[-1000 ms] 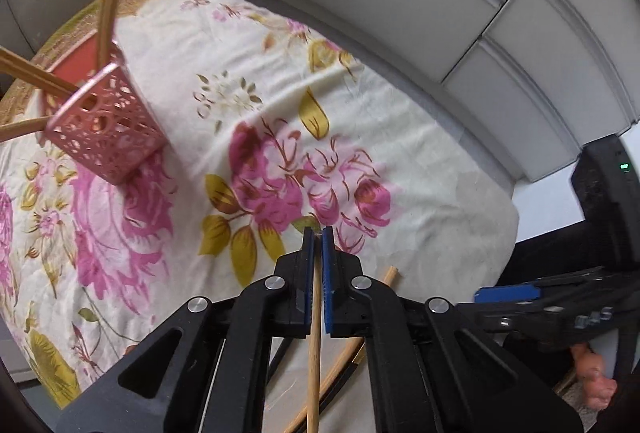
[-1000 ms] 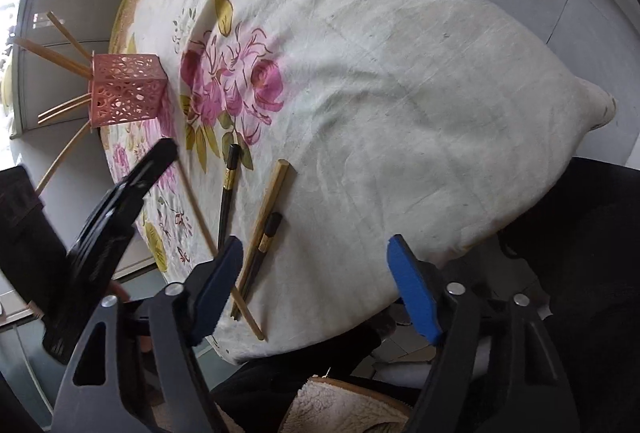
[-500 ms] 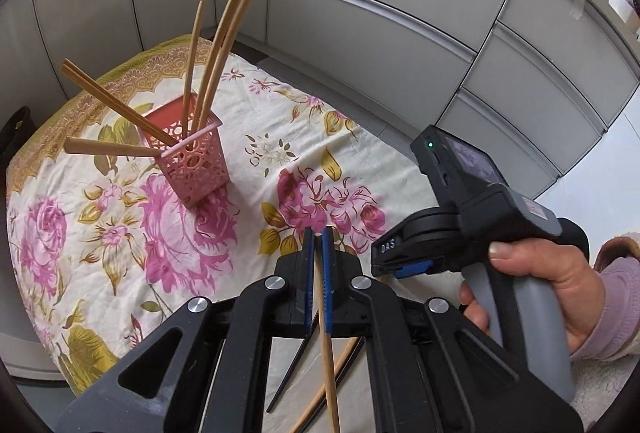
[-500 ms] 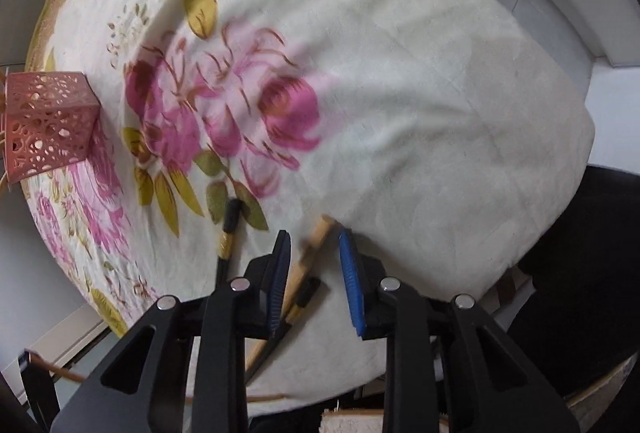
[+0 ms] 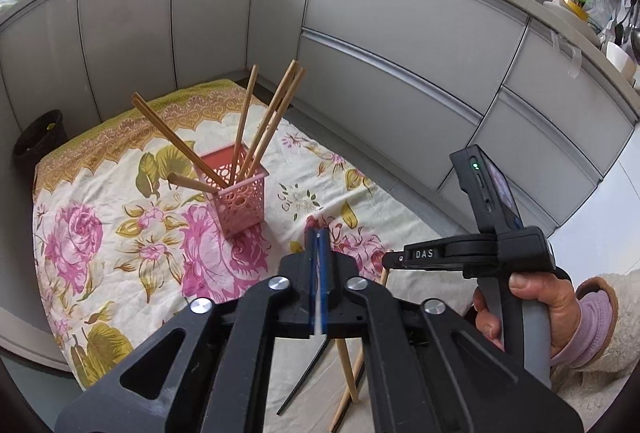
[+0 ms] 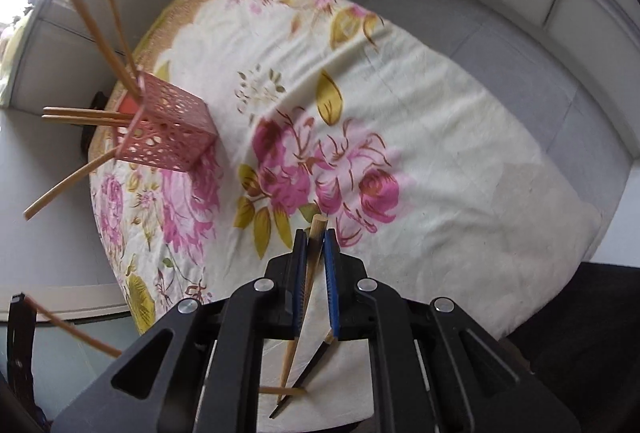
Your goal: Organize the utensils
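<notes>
Right gripper first: its blue ribbed pads have just been closing, and they now pinch a light wooden chopstick, round butt end poking out past the fingertips, the tapered shaft running back under the black frame. Alongside it below the frame is a dark chopstick, and whether the pads catch that one too is hard to tell. Over on the left gripper, the pads are pressed flat together with only a thin pale sliver showing between them; what that sliver is cannot be made out. Beneath that gripper, a dark pointed chopstick and a pale wooden one show over the cloth. The pink holder, a square plastic cup pierced with round holes, stands upright on the floral tablecloth, five or so wooden chopsticks fanned out of its mouth at loose angles. The cloth is cream, wrinkled, printed with pink roses and olive leaves, with a gold scalloped border. The person's right hand, pale pink cuff at the wrist, wraps the grey handle.
</notes>
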`<state>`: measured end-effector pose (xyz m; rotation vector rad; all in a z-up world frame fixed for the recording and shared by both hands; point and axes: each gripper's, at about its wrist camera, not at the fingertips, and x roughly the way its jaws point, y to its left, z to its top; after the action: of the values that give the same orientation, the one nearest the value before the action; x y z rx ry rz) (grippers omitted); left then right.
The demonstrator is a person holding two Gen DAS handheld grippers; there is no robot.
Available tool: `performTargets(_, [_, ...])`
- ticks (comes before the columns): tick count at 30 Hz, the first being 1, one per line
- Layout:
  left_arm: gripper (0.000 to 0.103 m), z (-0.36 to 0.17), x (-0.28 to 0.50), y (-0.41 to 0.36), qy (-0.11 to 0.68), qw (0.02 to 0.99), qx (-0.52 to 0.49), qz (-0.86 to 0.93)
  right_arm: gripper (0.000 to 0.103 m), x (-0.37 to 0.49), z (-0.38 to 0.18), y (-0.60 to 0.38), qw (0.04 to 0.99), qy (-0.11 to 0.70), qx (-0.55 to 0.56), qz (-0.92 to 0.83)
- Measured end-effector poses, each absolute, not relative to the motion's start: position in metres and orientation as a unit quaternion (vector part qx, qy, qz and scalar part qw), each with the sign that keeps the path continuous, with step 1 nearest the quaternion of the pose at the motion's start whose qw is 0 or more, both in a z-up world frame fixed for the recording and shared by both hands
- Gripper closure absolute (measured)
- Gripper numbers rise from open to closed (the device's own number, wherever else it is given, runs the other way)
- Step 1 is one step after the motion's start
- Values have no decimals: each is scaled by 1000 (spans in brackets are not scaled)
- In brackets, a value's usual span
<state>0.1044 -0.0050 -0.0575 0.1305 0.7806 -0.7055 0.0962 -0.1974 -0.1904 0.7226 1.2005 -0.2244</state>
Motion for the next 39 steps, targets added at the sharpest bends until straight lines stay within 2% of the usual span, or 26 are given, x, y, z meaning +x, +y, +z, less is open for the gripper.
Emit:
performTargets(6, [103,-36,86,-8,337,876,58,-340,94,70,-138,-181,841,469,266,-38])
performTargets(9, [103,-40,87,-11,348,870,60,-343,94,54,-121,-184,861,447,240,-19])
performTargets(16, [103,-123,139,-9,494,821,35,-285,94,47,-133,-211,834,468,291,-27])
performTargets(17, [96,-139,149,-7,522,806,31,-276,94,49,-140,-216,824,477,305,-30])
performTargets(20, [65,-180,171,-2,581,779,42,-232,94,55,-169,-236,780,514,354,-43])
performTargets(23, [64,-204,181,-4,601,770,66,-203,93,67,-209,-256,722,564,397,-58])
performTargets(26, [63,-203,188,-4,595,774,76,-202,93,75,-241,-267,681,595,421,-75])
performTargets(29, [56,-198,198,3,588,782,84,-191,93,83,-260,-269,662,610,426,-90])
performTargets(39, [54,-242,229,-2,626,752,124,-162,93,98,-264,-261,655,638,392,-106])
